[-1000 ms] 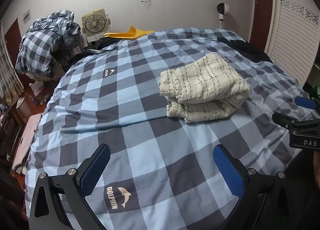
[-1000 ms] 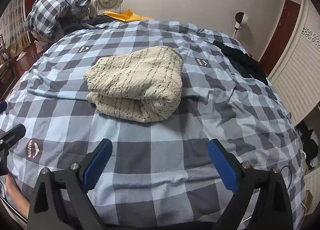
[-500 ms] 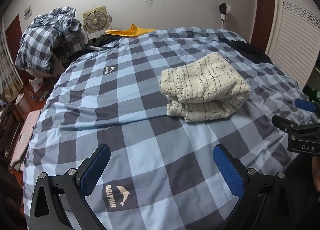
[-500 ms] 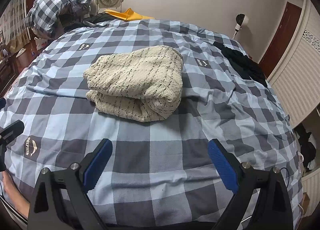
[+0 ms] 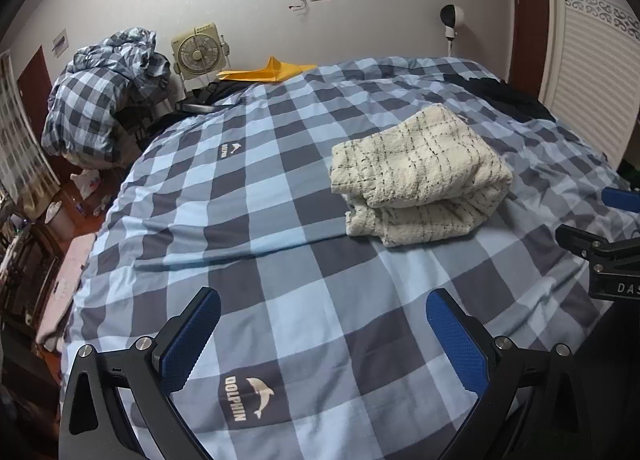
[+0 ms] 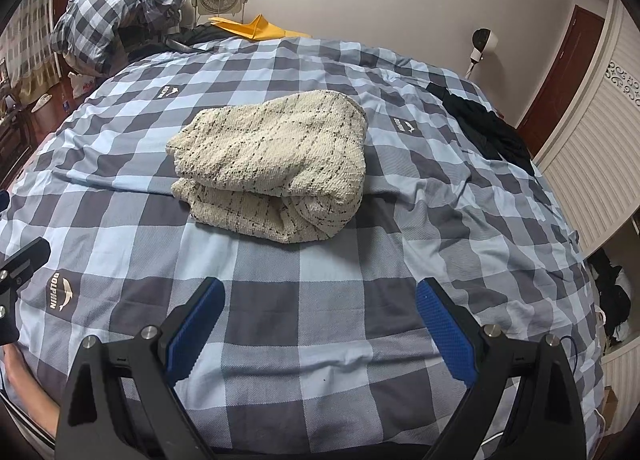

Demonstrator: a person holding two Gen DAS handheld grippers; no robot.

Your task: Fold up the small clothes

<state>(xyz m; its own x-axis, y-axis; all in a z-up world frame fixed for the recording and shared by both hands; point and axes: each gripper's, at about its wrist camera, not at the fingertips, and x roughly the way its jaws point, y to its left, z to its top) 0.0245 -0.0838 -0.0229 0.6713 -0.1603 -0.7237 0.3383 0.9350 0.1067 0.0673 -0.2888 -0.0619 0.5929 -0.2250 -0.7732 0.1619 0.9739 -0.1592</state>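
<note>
The folded cream knit (image 6: 272, 168) lies mid-bed on the checked duvet (image 6: 320, 324), well ahead of both grippers. Left gripper (image 5: 324, 336) and right gripper (image 6: 320, 324) hover near the bed's near edge, fingers spread wide, holding nothing.

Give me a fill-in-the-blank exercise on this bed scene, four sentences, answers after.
1. The cream knit garment lies ____ on the checked bedspread.
2. Both the left hand-held gripper and the right hand-held gripper have their jaws ____.
3. The logo printed on the bedspread reads ____.
4. The box fan stands against the wall beside a ____ folded sheet.

Missing words: folded; open; DOLPHIN; yellow
</note>
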